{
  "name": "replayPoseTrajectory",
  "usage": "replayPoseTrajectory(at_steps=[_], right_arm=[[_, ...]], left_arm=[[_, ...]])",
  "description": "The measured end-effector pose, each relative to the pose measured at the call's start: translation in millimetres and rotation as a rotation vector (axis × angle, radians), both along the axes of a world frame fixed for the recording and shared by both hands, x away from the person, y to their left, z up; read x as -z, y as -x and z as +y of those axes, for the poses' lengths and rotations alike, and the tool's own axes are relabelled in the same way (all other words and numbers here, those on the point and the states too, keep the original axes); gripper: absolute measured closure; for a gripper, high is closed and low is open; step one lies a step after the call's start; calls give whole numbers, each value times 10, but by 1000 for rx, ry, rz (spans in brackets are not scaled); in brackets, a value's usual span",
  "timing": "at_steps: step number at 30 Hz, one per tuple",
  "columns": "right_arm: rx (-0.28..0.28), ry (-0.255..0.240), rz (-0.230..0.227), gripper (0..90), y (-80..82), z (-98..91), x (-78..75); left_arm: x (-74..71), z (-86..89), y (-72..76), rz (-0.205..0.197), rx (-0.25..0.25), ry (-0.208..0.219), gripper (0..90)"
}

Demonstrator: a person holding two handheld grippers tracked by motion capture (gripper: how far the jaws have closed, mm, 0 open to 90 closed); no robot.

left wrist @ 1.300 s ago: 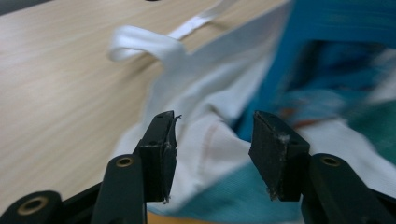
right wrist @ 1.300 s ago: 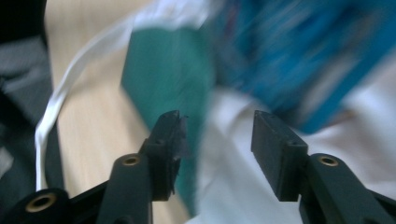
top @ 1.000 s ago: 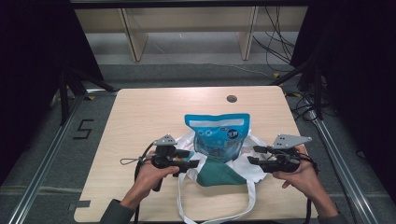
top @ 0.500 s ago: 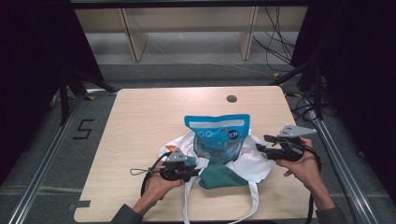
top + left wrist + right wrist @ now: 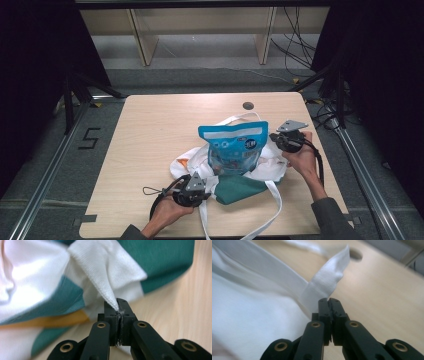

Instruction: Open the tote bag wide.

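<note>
The left gripper (image 5: 117,305) pinches a fold of the white-and-green tote bag (image 5: 240,185) at its near edge; the right gripper (image 5: 329,302) is clamped on the bag's rim by a handle (image 5: 329,280) at the right. The blue snack pouch (image 5: 235,147) stands mid-table in the bag's mouth. Both pinches should pull apart evenly, keeping the mouth wide without tipping the pouch.

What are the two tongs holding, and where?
Both pinch the white and green cloth tote bag: the left tongs a fold of its white edge, the right tongs its white strap.
</note>
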State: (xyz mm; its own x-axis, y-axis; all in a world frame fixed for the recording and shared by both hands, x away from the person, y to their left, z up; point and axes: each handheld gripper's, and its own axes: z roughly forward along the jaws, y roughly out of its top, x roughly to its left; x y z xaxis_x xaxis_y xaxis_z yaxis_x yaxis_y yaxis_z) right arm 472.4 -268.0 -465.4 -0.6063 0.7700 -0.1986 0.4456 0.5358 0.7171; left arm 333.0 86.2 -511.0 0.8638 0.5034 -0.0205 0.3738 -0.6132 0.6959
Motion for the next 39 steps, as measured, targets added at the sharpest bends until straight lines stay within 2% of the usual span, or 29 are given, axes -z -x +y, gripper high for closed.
replayPoseTrajectory(at_steps=[3, 5, 7, 8, 9, 10, 11, 12, 13, 14, 15, 17, 18, 19, 21, 22, 23, 24, 26, 29, 30, 31, 32, 33, 34, 36, 37, 38, 39], right_arm=[[6, 46, 91, 892, -120, 18, 289], [17, 26, 96, 893, -129, 23, 380], [9, 33, 111, 891, -127, 14, 346], [16, 34, 113, 846, -115, 1, 316], [37, 32, 91, 791, -103, -6, 276], [37, 32, 91, 791, -103, -6, 276], [53, 25, 79, 754, -75, -13, 200], [54, 12, 50, 722, -13, -43, 42], [47, -8, 41, 720, 34, -55, -43], [29, -41, 28, 708, 112, -76, -155], [5, -65, 5, 700, 172, -98, -225], [-34, -140, 29, 669, 398, -104, -380], [-96, -181, 41, 648, 619, -87, -488], [-96, -181, 41, 648, 619, -87, -488], [-177, -218, 63, 615, 809, -33, -551], [-206, -231, 77, 601, 898, -3, -573], [-235, -245, 88, 593, 983, 44, -578], [-270, -247, 98, 583, 1042, 85, -570], [-321, -252, 122, 575, 1137, 191, -511], [-358, -233, 140, 585, 1150, 322, -404], [-363, -222, 148, 603, 1149, 366, -375], [-384, -213, 159, 636, 1153, 425, -335], [-434, -202, 176, 699, 1176, 497, -292], [-434, -202, 176, 699, 1176, 497, -292], [-461, -197, 172, 732, 1197, 535, -275], [-462, -151, 149, 802, 1253, 597, -255], [-485, -120, 136, 835, 1258, 613, -242], [-466, -118, 140, 852, 1278, 617, -228], [-479, -105, 151, 865, 1288, 620, -200]], left_arm=[[-7, 49, 25, 7, 7, -7, 874], [4, 61, 29, 29, -4, 24, 873], [-1, 62, 19, 31, -10, 23, 870], [-10, 59, 17, 38, -13, 41, 846], [-32, 60, 18, 52, -16, 64, 813], [-72, 68, 19, 59, -6, 78, 813], [-162, 70, 57, 53, 7, 129, 756], [-225, 83, 72, 30, 15, 143, 712], [-306, 95, 101, 23, 8, 174, 686], [-373, 121, 106, 5, 16, 174, 646], [-444, 140, 121, 10, 8, 200, 605], [-577, 196, 122, -8, -3, 221, 538], [-632, 218, 104, -15, -9, 230, 469], [-674, 233, 76, -23, -34, 235, 469], [-734, 278, -35, -38, -89, 223, 386], [-751, 311, -114, -44, -107, 229, 361], [-755, 341, -184, -29, -144, 257, 339], [-760, 380, -261, -26, -169, 265, 334], [-742, 429, -409, -50, -215, 260, 330], [-676, 443, -624, -1, -268, 267, 330], [-627, 430, -721, 14, -284, 248, 336], [-600, 436, -774, 24, -286, 224, 353], [-548, 406, -823, 41, -306, 246, 467], [-506, 399, -853, 36, -281, 228, 467], [-467, 383, -858, 14, -263, 196, 513], [-390, 376, -834, -39, -238, 124, 633], [-343, 380, -819, -31, -240, 126, 663], [-276, 386, -799, -21, -238, 125, 702], [-235, 392, -791, -23, -233, 107, 718]])
